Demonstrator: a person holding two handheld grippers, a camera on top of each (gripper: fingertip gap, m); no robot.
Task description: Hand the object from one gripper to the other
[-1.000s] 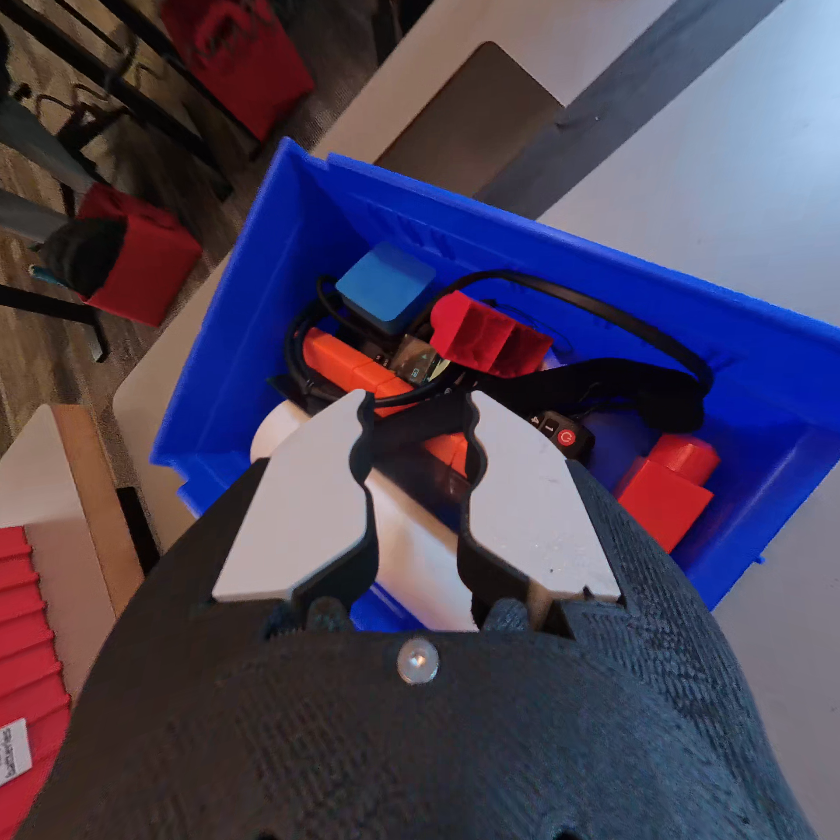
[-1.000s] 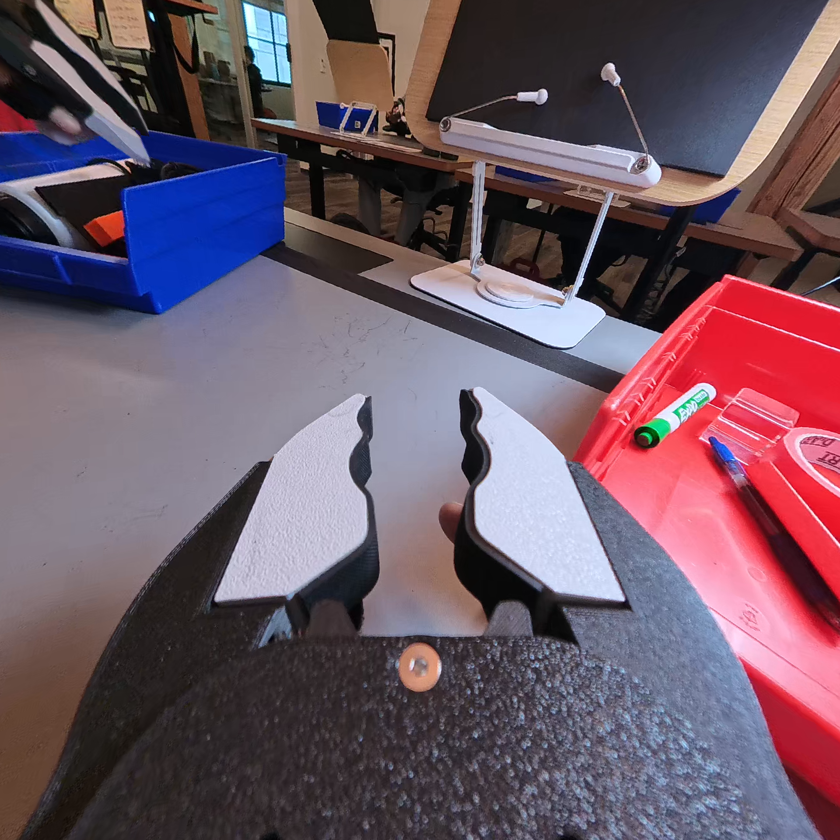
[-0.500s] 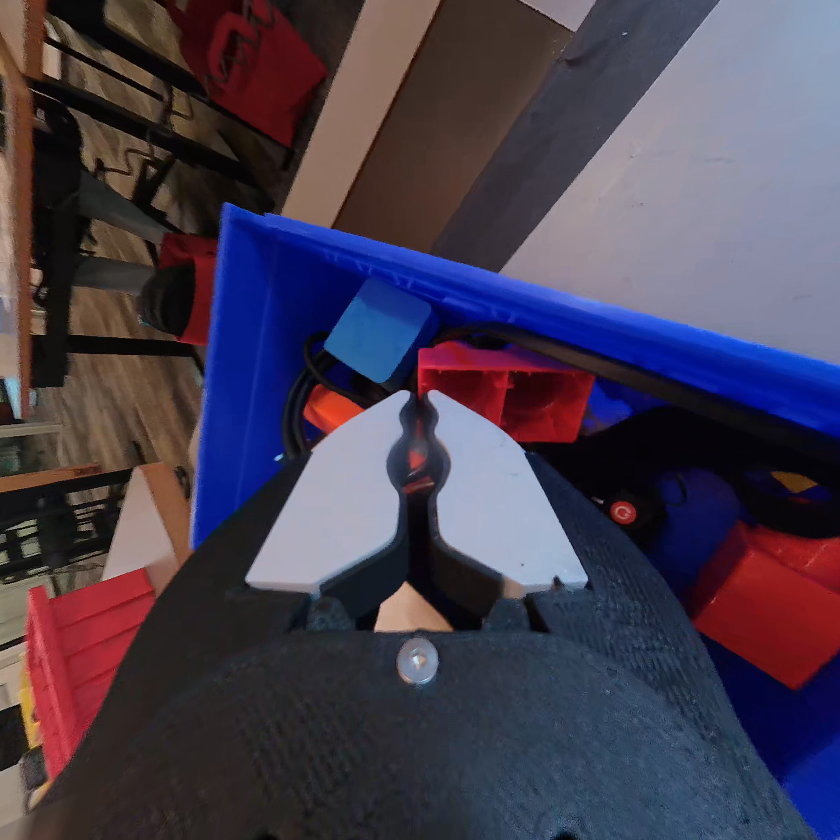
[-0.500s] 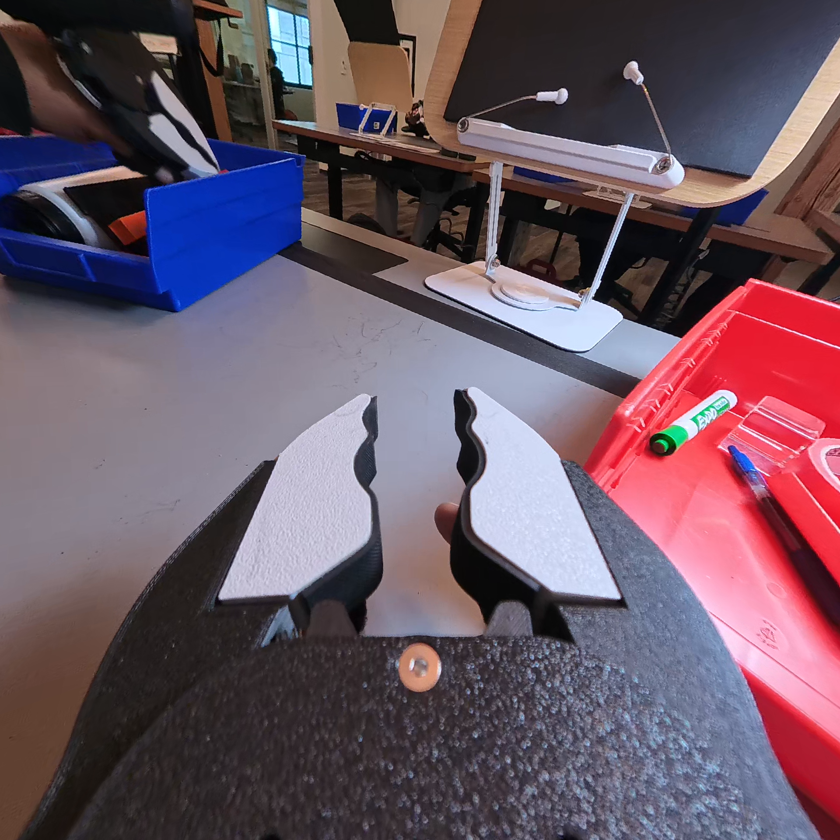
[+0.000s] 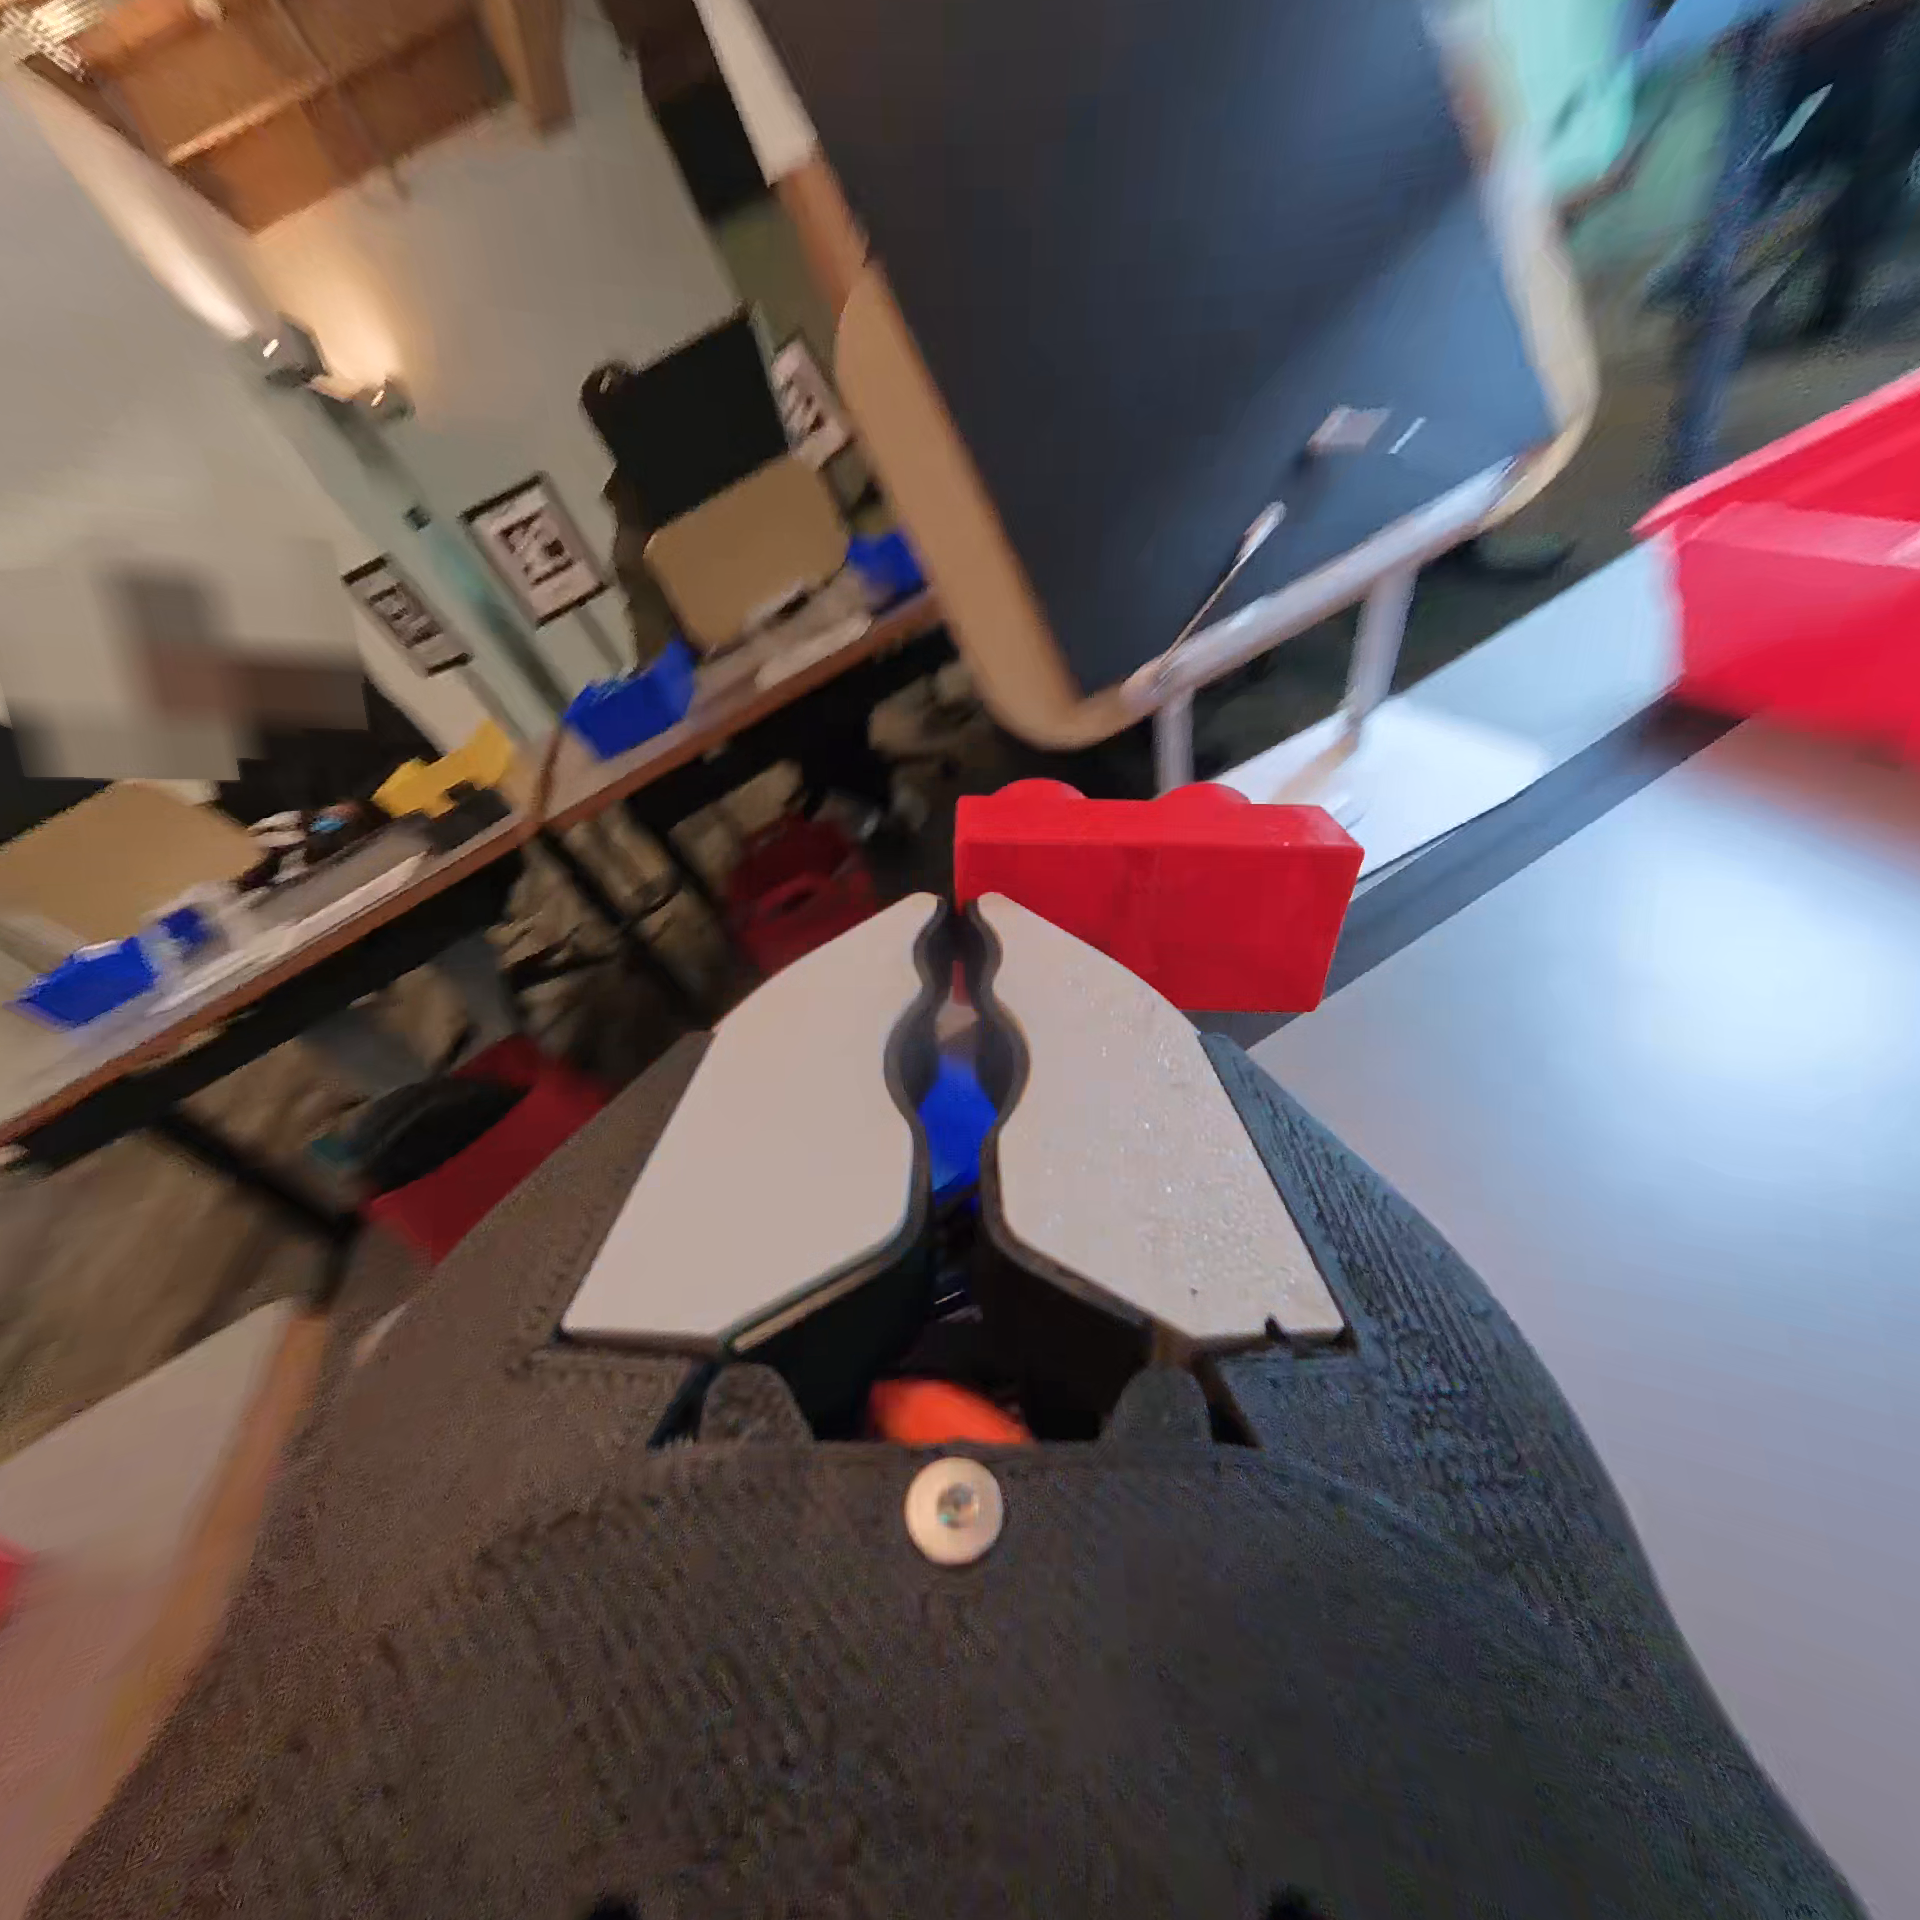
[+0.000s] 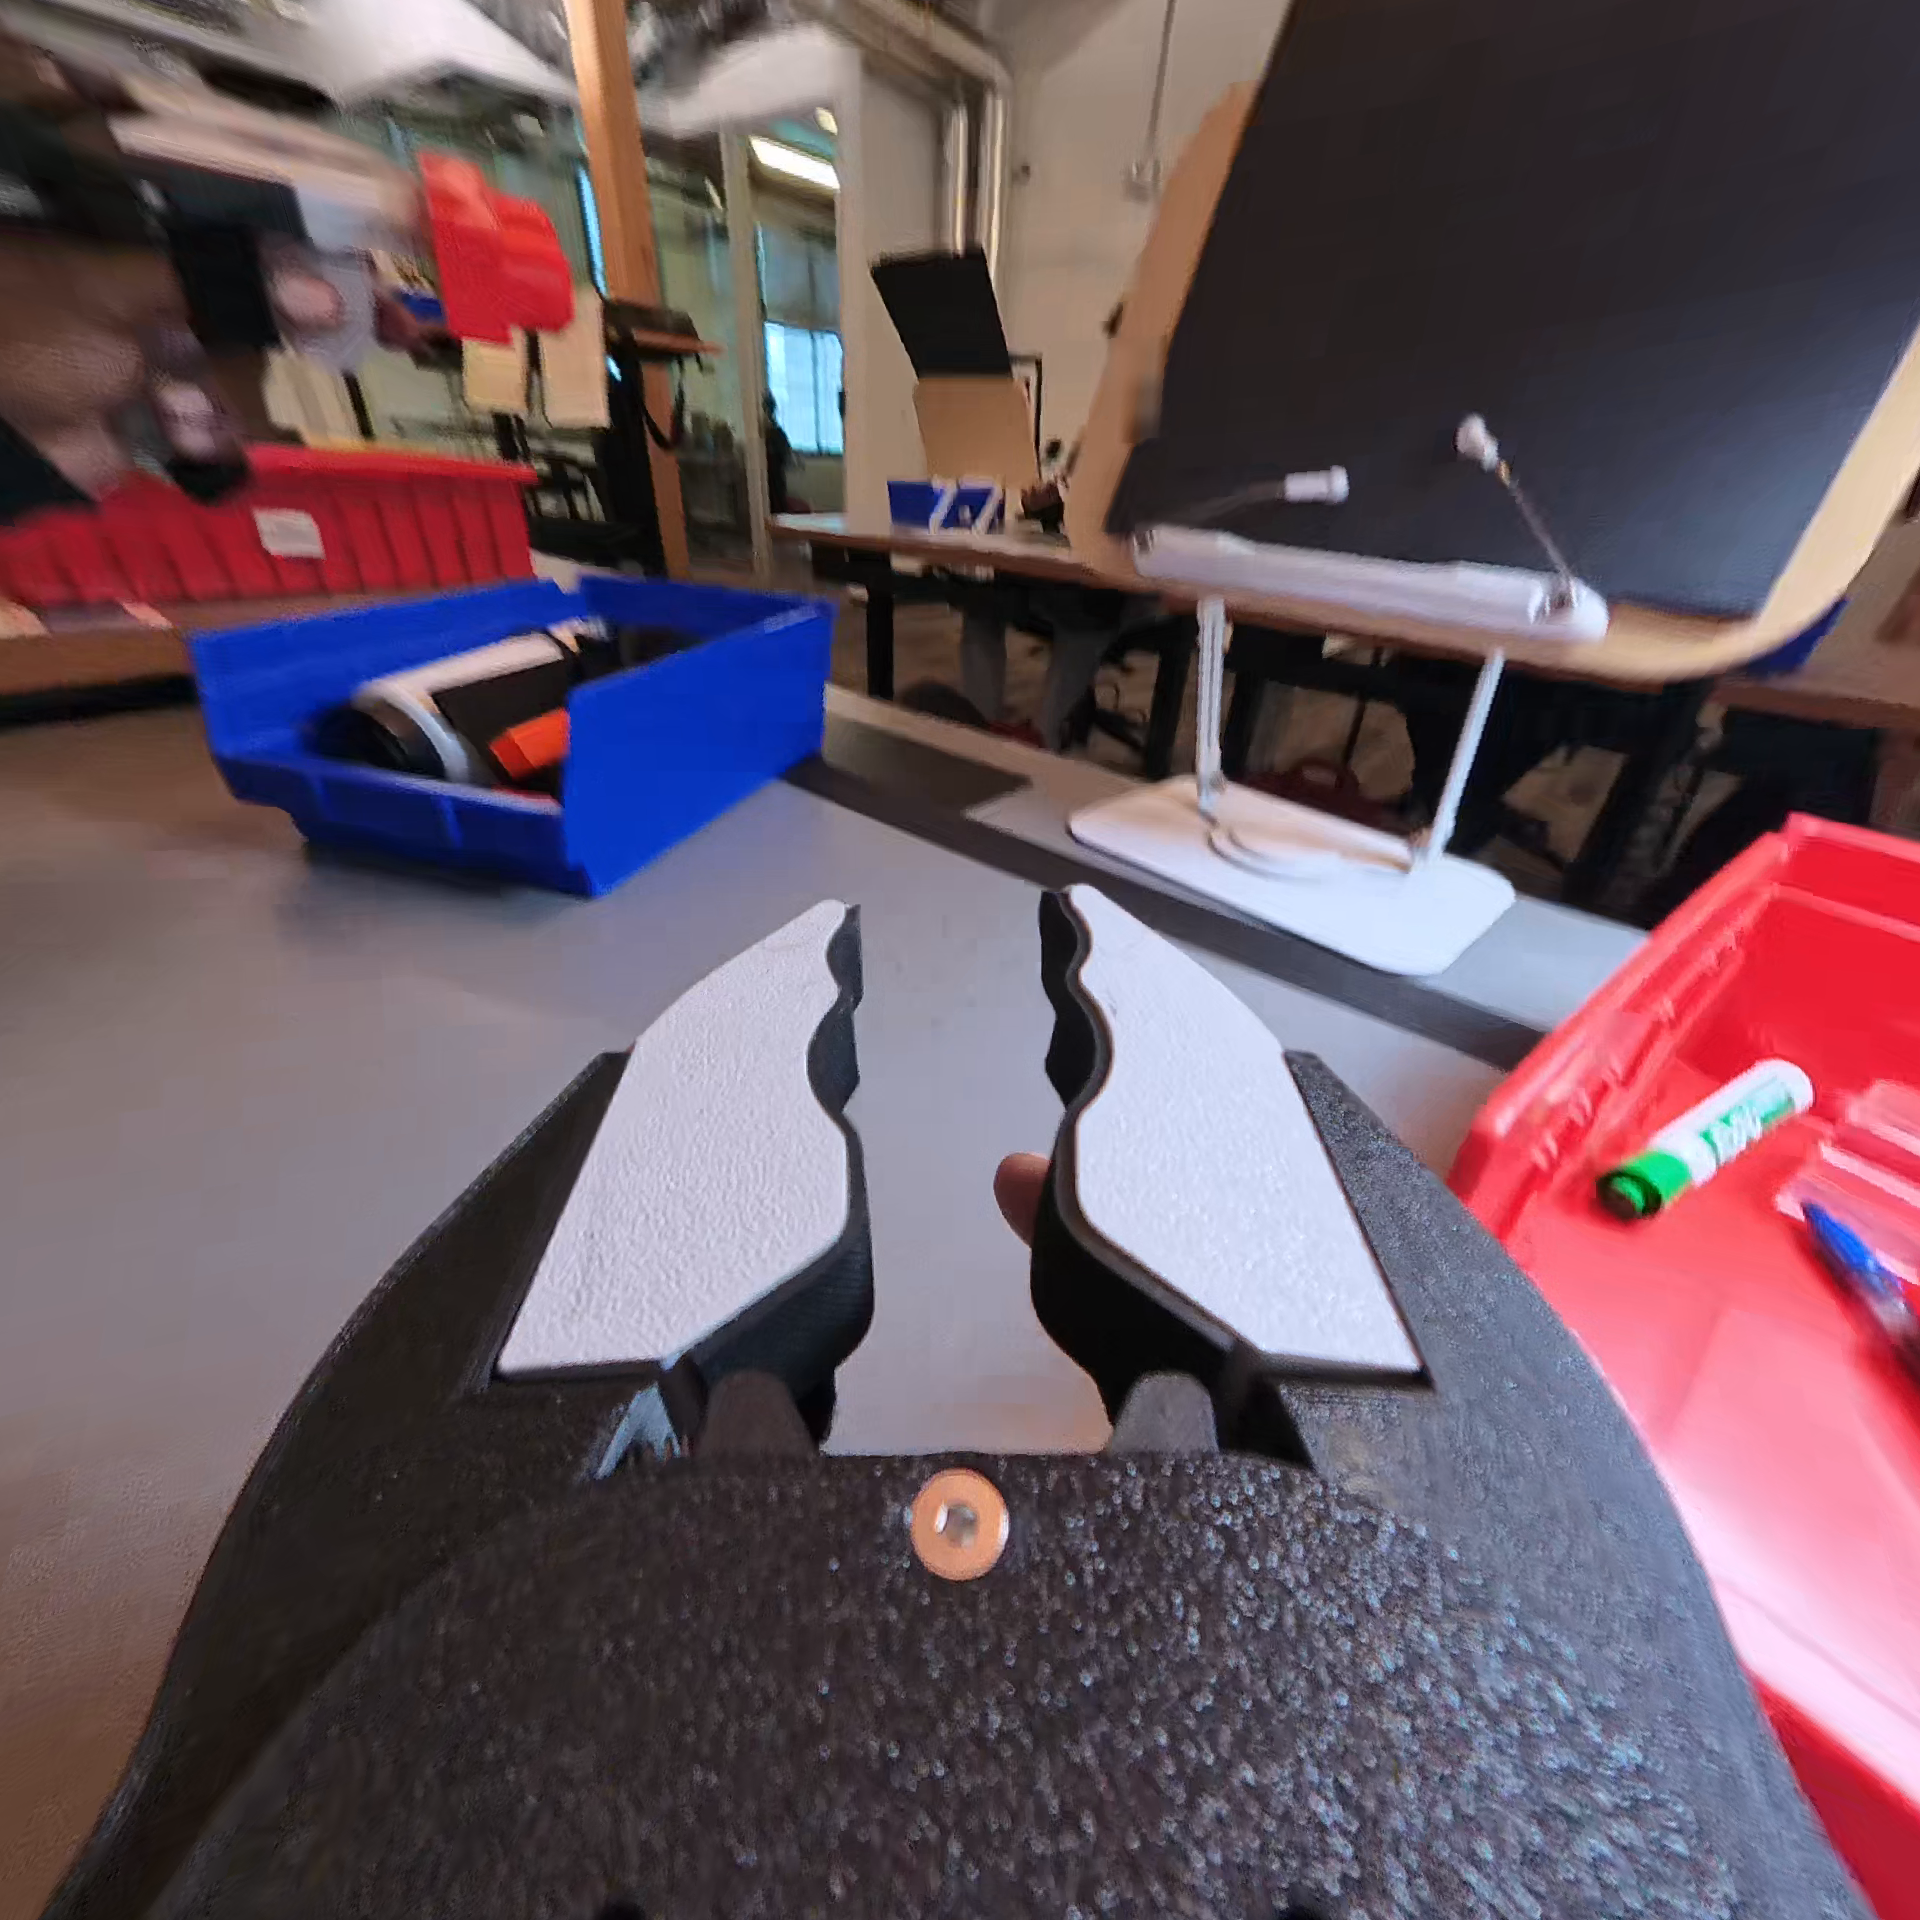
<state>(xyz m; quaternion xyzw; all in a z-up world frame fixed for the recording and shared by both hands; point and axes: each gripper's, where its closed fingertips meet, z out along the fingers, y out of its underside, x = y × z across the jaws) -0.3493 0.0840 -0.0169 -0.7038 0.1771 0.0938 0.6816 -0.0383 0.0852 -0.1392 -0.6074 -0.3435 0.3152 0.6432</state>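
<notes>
My left gripper [image 5: 961,914] is shut on the edge of a red toy brick [image 5: 1153,904] and holds it up in the air. The brick sticks out to the right of the fingertips. In the right wrist view the same brick [image 6: 497,255] shows blurred at the upper left, held by the left gripper [image 6: 421,223] high above the blue bin [image 6: 665,743]. My right gripper [image 6: 951,920] is open and empty, low over the grey table [image 6: 208,1039].
The blue bin holds a white roll [image 6: 416,717] and an orange piece [image 6: 532,740]. A red bin [image 6: 1766,1351] at the right holds a green marker [image 6: 1704,1138] and a blue pen [image 6: 1860,1278]. A white desk lamp [image 6: 1351,727] stands behind. The tips of one gripper are about 35 centimetres away from the tips of the other.
My left gripper closed on the red brick inside the blue bin and lifted it out, swinging up and toward the right. My right gripper stayed open and shifted only slightly.
</notes>
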